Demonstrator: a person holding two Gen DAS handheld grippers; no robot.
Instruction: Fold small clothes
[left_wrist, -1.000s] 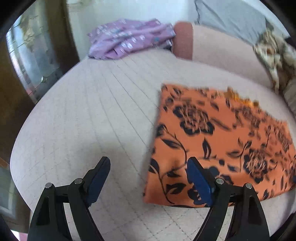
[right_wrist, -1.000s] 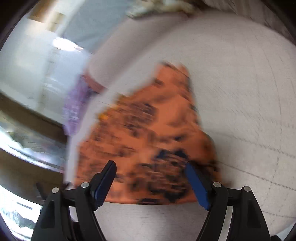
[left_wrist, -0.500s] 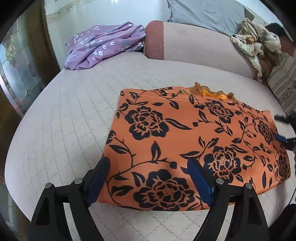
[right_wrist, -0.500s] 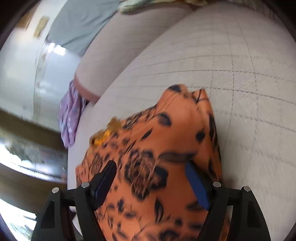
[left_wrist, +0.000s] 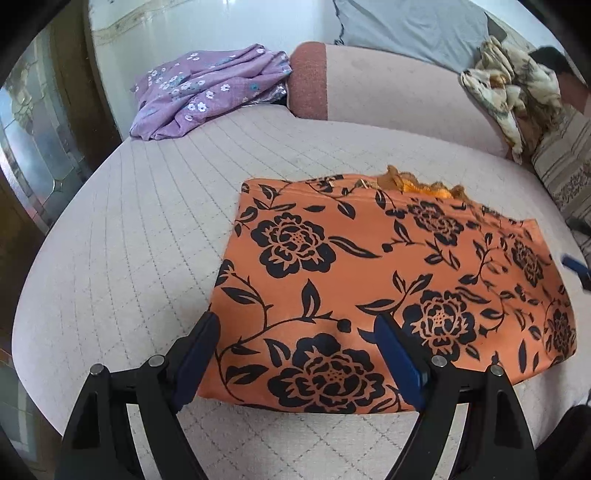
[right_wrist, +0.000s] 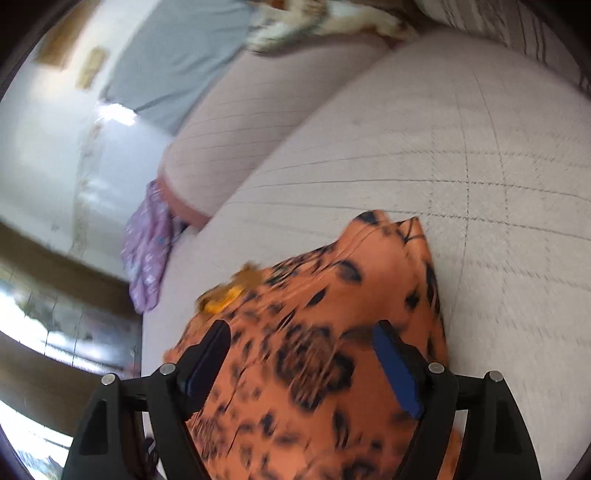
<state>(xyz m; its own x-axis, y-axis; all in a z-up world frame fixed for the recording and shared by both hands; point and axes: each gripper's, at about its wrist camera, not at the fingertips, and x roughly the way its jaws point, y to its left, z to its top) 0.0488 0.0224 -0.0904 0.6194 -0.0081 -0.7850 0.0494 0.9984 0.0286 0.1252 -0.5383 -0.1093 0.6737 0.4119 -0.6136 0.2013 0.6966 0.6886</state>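
Left wrist view: folded orange cloth with black flowers (left_wrist: 388, 280) lies flat on the quilted bed (left_wrist: 147, 221), under the open, empty left tongs (left_wrist: 297, 354). Right tongs (right_wrist: 301, 356) hang open above its other end.

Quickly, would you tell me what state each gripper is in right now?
Left gripper: open, empty, over the orange cloth.
Right gripper: open, empty, over the same cloth.
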